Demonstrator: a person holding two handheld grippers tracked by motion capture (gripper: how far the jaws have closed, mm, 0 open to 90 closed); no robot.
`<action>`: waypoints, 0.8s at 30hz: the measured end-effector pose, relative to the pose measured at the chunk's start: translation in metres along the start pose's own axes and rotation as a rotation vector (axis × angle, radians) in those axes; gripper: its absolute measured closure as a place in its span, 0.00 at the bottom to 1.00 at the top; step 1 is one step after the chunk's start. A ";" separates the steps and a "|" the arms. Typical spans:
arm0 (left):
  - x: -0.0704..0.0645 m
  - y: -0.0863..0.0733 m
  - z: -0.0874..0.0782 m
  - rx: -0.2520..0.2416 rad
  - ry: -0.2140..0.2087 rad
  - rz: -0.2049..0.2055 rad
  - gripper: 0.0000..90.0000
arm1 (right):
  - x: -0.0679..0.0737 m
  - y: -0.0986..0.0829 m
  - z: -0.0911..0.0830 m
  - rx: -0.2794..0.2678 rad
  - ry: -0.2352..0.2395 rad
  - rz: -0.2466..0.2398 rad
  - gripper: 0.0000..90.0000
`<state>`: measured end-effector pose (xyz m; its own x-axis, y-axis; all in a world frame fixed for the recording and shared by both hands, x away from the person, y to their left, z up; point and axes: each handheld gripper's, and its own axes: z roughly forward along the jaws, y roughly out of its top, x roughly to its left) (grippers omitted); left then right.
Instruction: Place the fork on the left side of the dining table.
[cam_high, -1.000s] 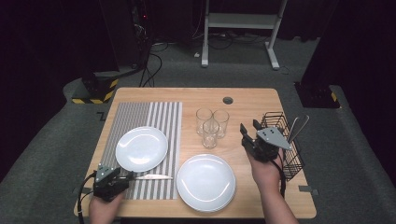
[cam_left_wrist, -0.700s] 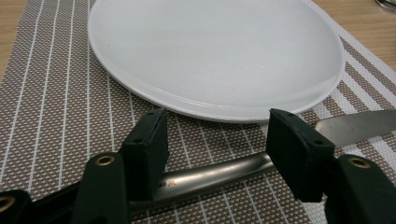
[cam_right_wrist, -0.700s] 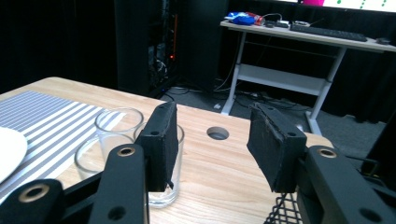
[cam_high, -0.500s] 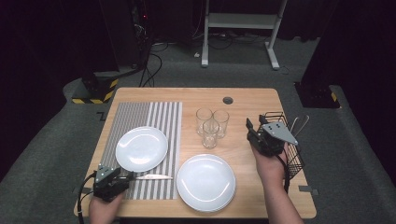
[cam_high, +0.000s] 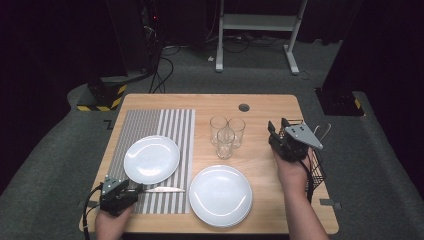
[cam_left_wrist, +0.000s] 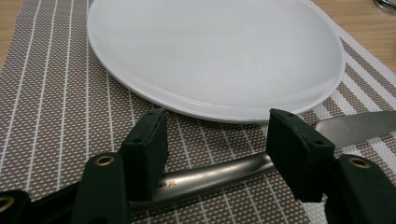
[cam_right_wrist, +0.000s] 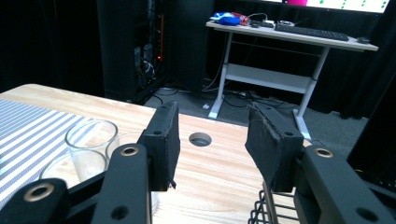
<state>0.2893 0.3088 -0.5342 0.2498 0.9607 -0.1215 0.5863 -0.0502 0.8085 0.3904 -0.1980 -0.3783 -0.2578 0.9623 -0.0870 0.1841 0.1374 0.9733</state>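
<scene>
My left tongs straddled the knife while my right ones hung empty.

On the striped placemat (cam_high: 150, 120), my left gripper (cam_left_wrist: 215, 140) stood wide open, jaws either side of the knife (cam_left_wrist: 219, 172) handle, which lay flat just below the smaller white plate (cam_high: 151, 159). Past the second plate (cam_high: 220, 195) and three glasses (cam_high: 226, 135), my right gripper (cam_right_wrist: 212, 140) hovered open, holding nothing, beside the wire basket (cam_high: 315, 167).

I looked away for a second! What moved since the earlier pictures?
The right hand-held gripper drifted a little farther from the person, beside the wire basket, jaws open and empty. The left hand-held gripper stayed by the knife on the placemat. Plates and glasses stayed put.
</scene>
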 end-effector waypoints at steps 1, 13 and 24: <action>0.000 0.000 0.000 0.000 -0.002 -0.001 0.43 | -0.001 0.000 0.001 0.003 -0.001 0.003 0.60; -0.001 0.000 0.001 0.009 -0.006 0.007 0.43 | -0.010 -0.003 0.008 0.036 -0.022 0.002 0.65; 0.000 0.000 0.000 0.010 -0.008 0.003 0.43 | -0.013 -0.005 0.016 0.070 -0.046 0.001 0.67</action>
<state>0.2897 0.3087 -0.5344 0.2575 0.9583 -0.1241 0.5930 -0.0554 0.8033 0.4078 -0.2078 -0.3855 -0.2142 0.9720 -0.0969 0.2507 0.1506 0.9563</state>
